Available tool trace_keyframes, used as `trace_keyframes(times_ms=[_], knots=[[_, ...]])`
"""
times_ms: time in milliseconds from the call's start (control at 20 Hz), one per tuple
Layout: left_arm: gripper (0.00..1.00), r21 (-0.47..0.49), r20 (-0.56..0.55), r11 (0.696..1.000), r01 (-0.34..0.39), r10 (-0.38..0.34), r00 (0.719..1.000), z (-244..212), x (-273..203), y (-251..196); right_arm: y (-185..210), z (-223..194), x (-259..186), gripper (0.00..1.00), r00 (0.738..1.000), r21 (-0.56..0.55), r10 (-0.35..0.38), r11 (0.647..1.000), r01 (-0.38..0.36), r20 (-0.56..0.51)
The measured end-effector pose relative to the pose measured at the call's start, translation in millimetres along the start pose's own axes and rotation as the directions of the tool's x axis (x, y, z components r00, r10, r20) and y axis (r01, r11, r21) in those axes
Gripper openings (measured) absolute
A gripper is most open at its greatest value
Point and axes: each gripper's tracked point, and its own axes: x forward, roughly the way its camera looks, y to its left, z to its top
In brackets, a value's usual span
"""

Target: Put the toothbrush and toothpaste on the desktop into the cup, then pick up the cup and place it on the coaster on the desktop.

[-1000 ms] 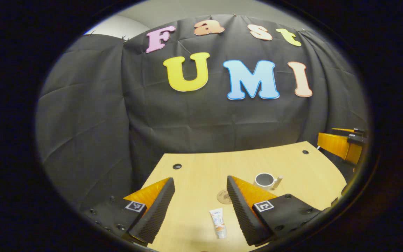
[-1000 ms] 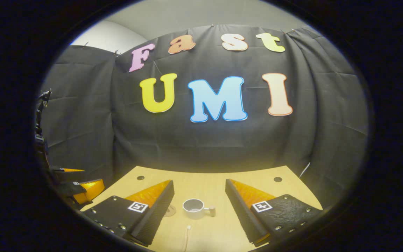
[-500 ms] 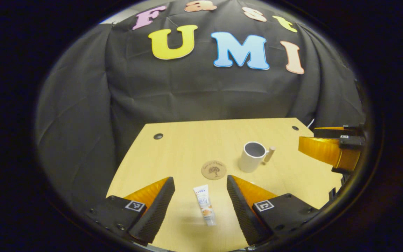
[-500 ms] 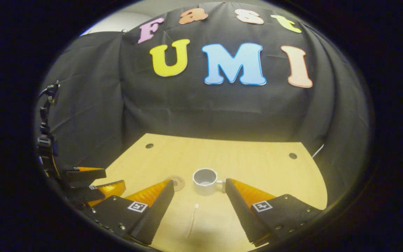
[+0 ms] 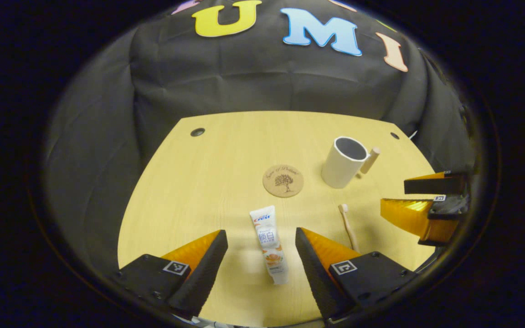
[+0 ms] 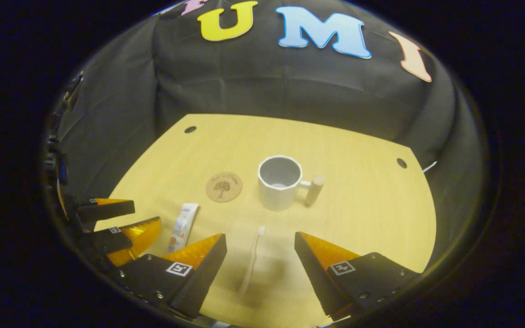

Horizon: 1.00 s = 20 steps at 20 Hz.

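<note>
Toothpaste (image 5: 269, 243) flat btwn left gripper (image 5: 261, 243) fingers — untouched, jaws apart.

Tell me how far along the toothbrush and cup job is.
Nothing is done yet: the toothpaste and toothbrush lie flat on the desktop, the cup stands empty beside the coaster. Both grippers, left and right, are open above them. Every step remains.
</note>
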Motion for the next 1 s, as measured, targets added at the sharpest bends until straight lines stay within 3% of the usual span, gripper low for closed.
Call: trace_keyframes(times_ms=[300,1000], knots=[[0.98,-0.061,-0.144,0.998,-0.018,0.009,0.989,-31.9,39.1,7.8,5.8,-36.7,40.3,0.93,0.985,0.023,0.008,1.0,-0.004,-0.171],[0.99,-0.102,-0.334,0.991,-0.081,0.043,0.941,-81.9,72.5,12.0,9.1,-77.0,76.7,0.95,0.943,-0.001,-0.019,1.0,0.019,-0.332]])
